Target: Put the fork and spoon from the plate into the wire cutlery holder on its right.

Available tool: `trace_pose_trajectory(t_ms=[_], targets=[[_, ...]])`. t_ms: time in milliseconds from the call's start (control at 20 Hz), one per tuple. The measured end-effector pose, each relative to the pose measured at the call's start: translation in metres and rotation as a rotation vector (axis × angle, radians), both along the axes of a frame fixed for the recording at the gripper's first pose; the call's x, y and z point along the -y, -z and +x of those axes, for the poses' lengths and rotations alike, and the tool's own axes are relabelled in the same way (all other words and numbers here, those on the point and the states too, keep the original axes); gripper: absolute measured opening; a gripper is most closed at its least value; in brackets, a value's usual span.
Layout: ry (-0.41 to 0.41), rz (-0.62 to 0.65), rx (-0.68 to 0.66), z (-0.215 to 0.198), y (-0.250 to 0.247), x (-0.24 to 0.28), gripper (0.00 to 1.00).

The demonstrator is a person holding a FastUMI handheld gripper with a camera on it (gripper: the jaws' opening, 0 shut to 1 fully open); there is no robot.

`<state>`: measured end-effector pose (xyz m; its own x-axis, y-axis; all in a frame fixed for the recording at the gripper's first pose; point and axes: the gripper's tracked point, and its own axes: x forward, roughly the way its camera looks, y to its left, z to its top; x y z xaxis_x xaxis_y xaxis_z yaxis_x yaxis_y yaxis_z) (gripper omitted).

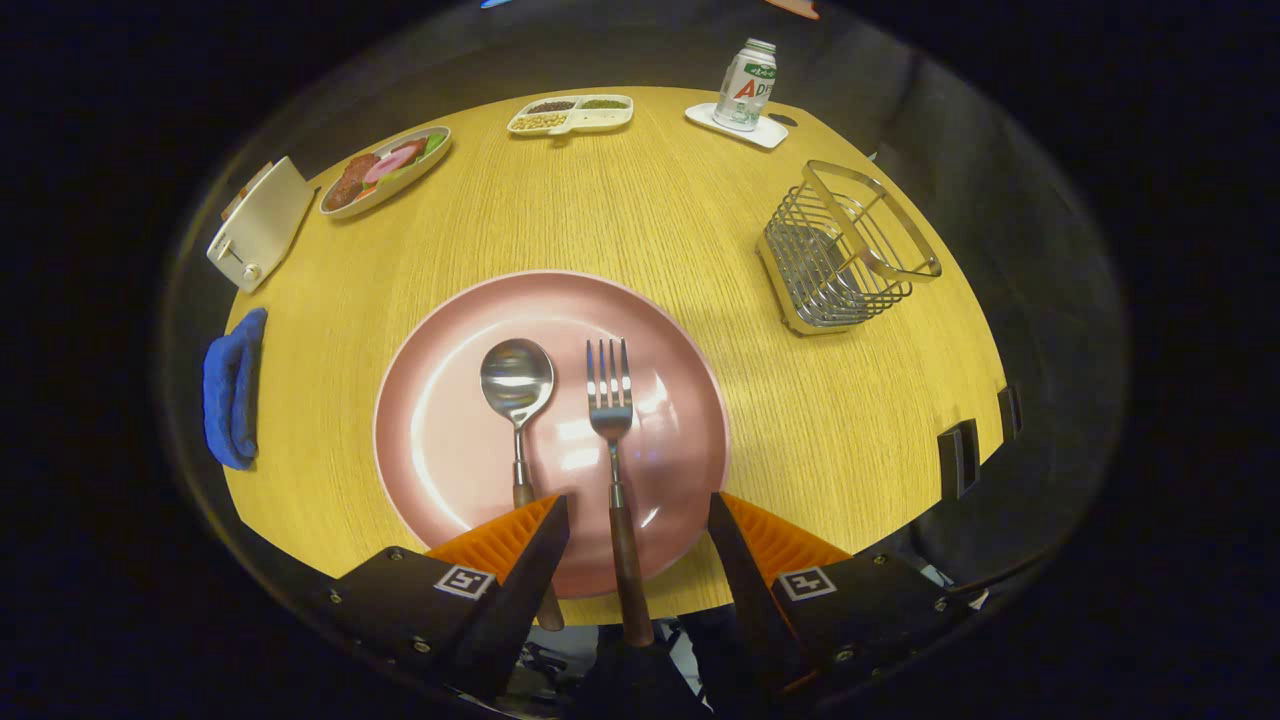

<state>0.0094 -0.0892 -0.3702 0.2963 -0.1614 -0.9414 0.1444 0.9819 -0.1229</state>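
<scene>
A pink plate (440,440) lies on the yellow wooden table, just ahead of my fingers. On it rest a spoon (516,385) on the left and a fork (610,400) on the right, both with brown wooden handles pointing toward me. My gripper (638,515) is open, and the fork's handle runs between the two fingers without either one touching it. The spoon's handle passes by the left finger and is partly hidden behind it. The wire cutlery holder (840,250) stands to the right of the plate and holds nothing.
Beyond the plate are a dish of food (385,170), a divided snack tray (570,113) and a can on a white coaster (748,85). A white toaster (260,222) and a blue cloth (232,388) sit at the table's left edge.
</scene>
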Motion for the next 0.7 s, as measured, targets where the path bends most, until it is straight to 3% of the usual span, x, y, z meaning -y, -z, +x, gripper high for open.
trace_pose_trajectory(t_ms=[100, 250, 300, 350, 500, 550, 700], targets=[[-0.001, -0.031, -0.021, 0.001, 0.001, 0.007, 0.83], [-0.009, -0.079, -0.066, 0.002, 0.005, 0.022, 0.58], [-0.016, -0.086, -0.085, 0.0, 0.007, 0.026, 0.48], [-0.017, -0.077, -0.108, -0.004, 0.008, 0.027, 0.28], [-0.043, -0.072, -0.125, -0.004, 0.008, 0.028, 0.27], [-0.041, -0.042, -0.127, -0.002, 0.005, 0.023, 0.06], [0.012, 0.025, -0.089, 0.005, 0.002, 0.018, 0.01]])
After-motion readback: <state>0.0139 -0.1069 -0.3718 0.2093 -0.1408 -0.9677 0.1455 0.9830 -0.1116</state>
